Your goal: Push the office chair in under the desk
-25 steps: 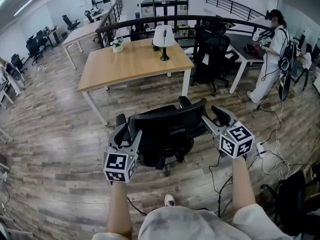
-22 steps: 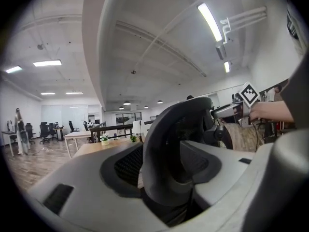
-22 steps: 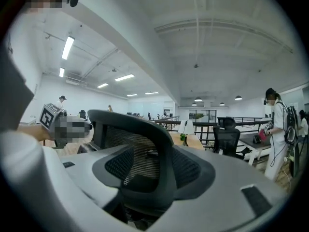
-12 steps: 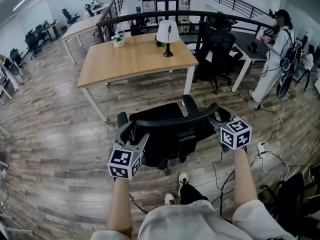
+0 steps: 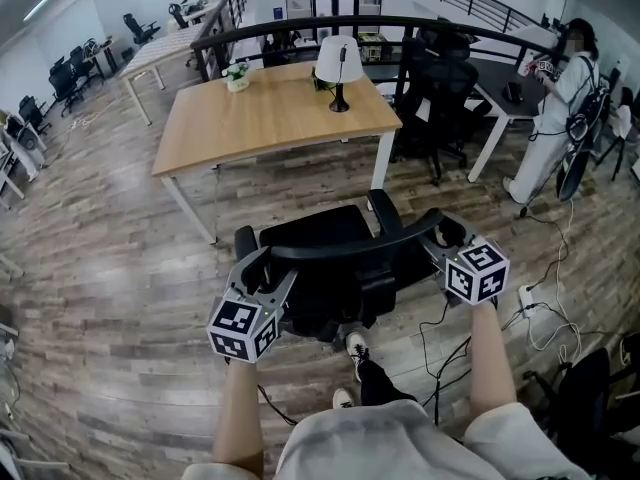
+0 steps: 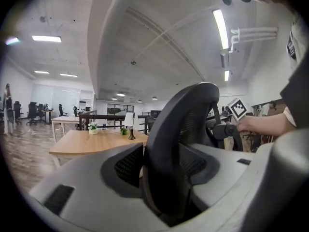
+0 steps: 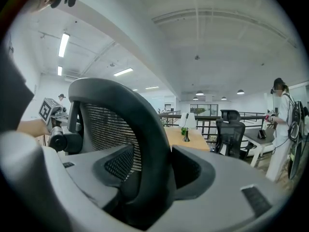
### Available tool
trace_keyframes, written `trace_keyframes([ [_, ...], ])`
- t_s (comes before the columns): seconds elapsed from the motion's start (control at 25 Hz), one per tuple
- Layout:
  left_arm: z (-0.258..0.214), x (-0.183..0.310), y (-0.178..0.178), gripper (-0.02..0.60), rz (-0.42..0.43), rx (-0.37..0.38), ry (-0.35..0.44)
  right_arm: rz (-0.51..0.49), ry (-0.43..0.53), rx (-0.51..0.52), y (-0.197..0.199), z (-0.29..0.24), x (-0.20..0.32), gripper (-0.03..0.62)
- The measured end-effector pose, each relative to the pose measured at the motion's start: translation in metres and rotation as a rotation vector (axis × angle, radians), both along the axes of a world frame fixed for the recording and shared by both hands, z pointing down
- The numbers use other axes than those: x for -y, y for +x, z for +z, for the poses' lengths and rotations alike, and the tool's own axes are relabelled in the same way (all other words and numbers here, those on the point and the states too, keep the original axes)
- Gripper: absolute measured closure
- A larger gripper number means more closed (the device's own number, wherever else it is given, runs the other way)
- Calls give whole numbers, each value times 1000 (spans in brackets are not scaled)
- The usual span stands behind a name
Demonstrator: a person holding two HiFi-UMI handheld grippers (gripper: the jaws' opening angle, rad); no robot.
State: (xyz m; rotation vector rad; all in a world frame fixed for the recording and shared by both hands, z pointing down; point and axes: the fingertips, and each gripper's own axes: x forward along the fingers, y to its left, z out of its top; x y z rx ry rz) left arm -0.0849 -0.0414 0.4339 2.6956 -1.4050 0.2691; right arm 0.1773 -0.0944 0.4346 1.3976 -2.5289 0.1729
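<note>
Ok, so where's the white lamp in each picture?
Head view: lamp top centre, on the wooden desk.
Left gripper view: lamp small, left of centre, left of the chair back.
Right gripper view: lamp small, right of centre, right of the chair back.
Shared landmark: the wooden desk under it.

The office chair is black, with a mesh back under a curved top rim and two armrests. It stands upright just short of the bench, seat facing the bench's near edge, not yet under it. The bench has a light wooden top on white legs.
</note>
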Motion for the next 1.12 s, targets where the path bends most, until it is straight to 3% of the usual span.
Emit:
trace_keyframes([
  [0.72,2,77,-46,356,-98,-3,19,-21,24,-18,-40,4,66,338],
  [1.12,3,132,-53,356,-91,-15,26,-58,20,20,-48,5,115,342],
])
